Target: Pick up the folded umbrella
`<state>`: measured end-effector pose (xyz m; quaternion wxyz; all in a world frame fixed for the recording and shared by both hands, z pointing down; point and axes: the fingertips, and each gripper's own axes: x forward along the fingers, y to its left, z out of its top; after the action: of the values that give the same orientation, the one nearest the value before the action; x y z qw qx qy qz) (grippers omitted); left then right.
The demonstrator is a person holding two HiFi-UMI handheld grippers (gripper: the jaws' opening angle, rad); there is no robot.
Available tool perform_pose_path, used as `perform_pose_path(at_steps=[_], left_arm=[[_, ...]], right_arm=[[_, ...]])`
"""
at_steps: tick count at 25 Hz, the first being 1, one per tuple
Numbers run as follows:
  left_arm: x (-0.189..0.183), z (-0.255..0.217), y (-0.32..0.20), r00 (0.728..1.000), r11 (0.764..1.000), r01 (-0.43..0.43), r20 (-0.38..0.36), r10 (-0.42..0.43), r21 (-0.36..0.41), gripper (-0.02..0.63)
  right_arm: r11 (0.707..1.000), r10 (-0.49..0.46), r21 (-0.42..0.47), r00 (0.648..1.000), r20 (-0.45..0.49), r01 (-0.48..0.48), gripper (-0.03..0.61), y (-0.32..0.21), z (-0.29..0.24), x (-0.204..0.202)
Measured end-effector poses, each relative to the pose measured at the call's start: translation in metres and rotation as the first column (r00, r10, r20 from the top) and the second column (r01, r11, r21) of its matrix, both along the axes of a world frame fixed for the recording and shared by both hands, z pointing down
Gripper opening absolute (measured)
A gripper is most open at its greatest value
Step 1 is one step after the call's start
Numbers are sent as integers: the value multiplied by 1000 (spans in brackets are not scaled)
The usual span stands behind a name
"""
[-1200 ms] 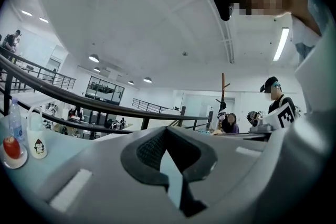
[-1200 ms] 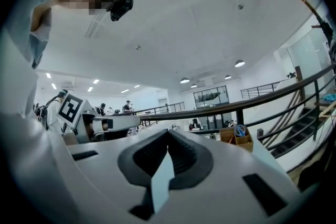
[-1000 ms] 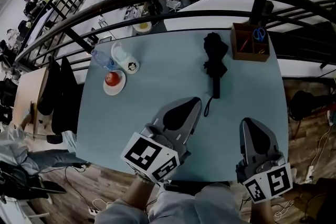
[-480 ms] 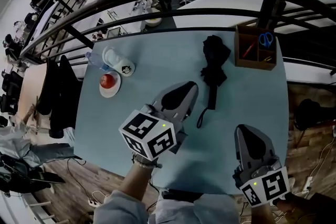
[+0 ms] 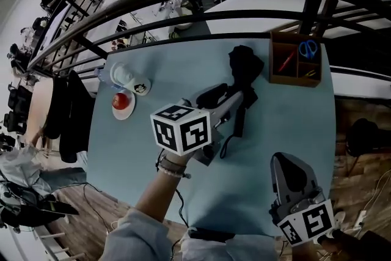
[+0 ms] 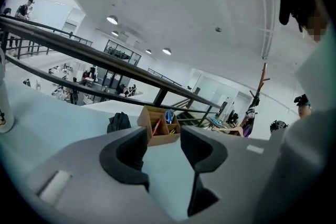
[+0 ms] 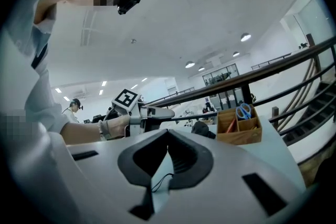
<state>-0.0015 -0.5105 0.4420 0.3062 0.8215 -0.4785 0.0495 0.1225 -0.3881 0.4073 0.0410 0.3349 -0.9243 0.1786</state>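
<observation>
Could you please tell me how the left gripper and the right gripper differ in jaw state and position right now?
The left gripper's jaws stand apart, having just been opening, with nothing between them; the right gripper's jaws are together. The left gripper reaches out over the table, close by the folded umbrella, while the right gripper sits back at the table's near edge. Both are empty and carry a marker cube.

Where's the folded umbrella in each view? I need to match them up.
Head view: folded umbrella at upper centre, left of the wooden organiser.
Left gripper view: folded umbrella at centre-left, just left of the organiser.
Right gripper view: folded umbrella near centre, just left of the organiser.
Shared landmark: the wooden organiser holding blue scissors.
</observation>
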Motion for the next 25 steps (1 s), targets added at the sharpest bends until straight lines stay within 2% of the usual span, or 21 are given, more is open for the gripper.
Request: perform_pose_path(at_steps=[3, 6, 11, 16, 19, 20, 23, 25], left_arm=[[3, 17, -19, 999, 998, 5, 37, -3, -58, 215], [1, 41, -37, 997, 989, 31, 78, -20, -142, 232], [0, 89, -63, 994, 954, 72, 99, -45, -291, 232], [5, 124, -84, 993, 927, 69, 118, -27, -370, 259], [0, 143, -91, 993, 898, 93, 107, -51, -431, 265], [-2, 149, -93, 991, 889, 103, 122, -53, -447, 265], [-11, 173, -99, 970, 867, 134, 242, -15, -480, 265], [-12, 186, -102, 959, 850, 142, 284, 9, -506, 265]], right_arm=[[1000, -1, -15, 1000, 5, 1, -2, -5, 4, 8], [999, -3, -37, 1000, 11, 3, -2, -7, 9, 16], [998, -12, -59, 1000, -1, 12, -1, -10, 23, 29], [997, -9, -77, 1000, -4, 8, -1, -16, 36, 39], [997, -8, -80, 1000, -5, 7, -1, -16, 41, 39], [996, -7, -85, 1000, -2, 7, -1, -15, 43, 39], [995, -12, -100, 1000, 7, 13, 0, -18, 48, 40], [994, -13, -107, 1000, 8, 14, -1, -21, 50, 42]])
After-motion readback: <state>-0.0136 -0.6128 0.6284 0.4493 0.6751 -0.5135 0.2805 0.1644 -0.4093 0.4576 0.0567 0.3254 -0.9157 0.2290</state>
